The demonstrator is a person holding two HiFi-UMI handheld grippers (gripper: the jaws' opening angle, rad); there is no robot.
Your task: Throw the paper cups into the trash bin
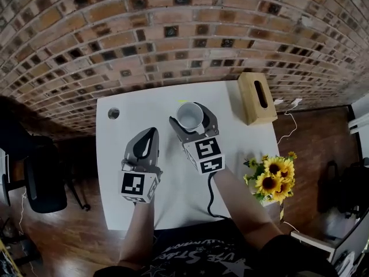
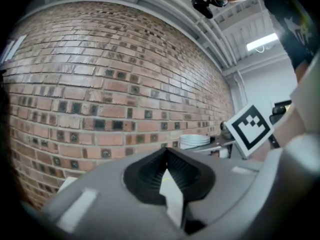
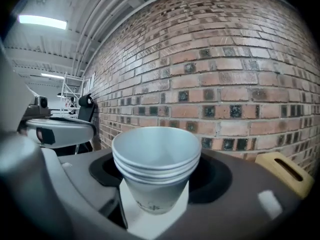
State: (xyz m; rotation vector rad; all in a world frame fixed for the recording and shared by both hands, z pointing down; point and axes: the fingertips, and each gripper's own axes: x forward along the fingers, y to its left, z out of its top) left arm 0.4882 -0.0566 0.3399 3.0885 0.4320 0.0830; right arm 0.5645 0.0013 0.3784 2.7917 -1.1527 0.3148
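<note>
Left tool (image 1: 152, 133) closed, right tool (image 1: 189, 118) clamping paper cups (image 3: 156, 166).

I see the cups (image 1: 189, 116) between the jaws of the right gripper (image 1: 189, 115), over the far middle of the table (image 1: 248, 149); I can't tell if they touch it. The left gripper (image 1: 153, 130) is just left. A box (image 1: 257, 97) lies at the far right corner, flowers (image 1: 272, 180) stand off the right edge, and a wall (image 1: 173, 33) is behind.

Your right gripper (image 1: 191, 123) is matt grey plastic. The paper cups (image 3: 156, 169) look smooth, with a faint sheen. Your table (image 1: 121, 172) is smooth, matt white; the brick wall (image 1: 173, 33) rough; the box (image 1: 249, 100) pale wood; the floor (image 1: 69, 241) glossy wood.
</note>
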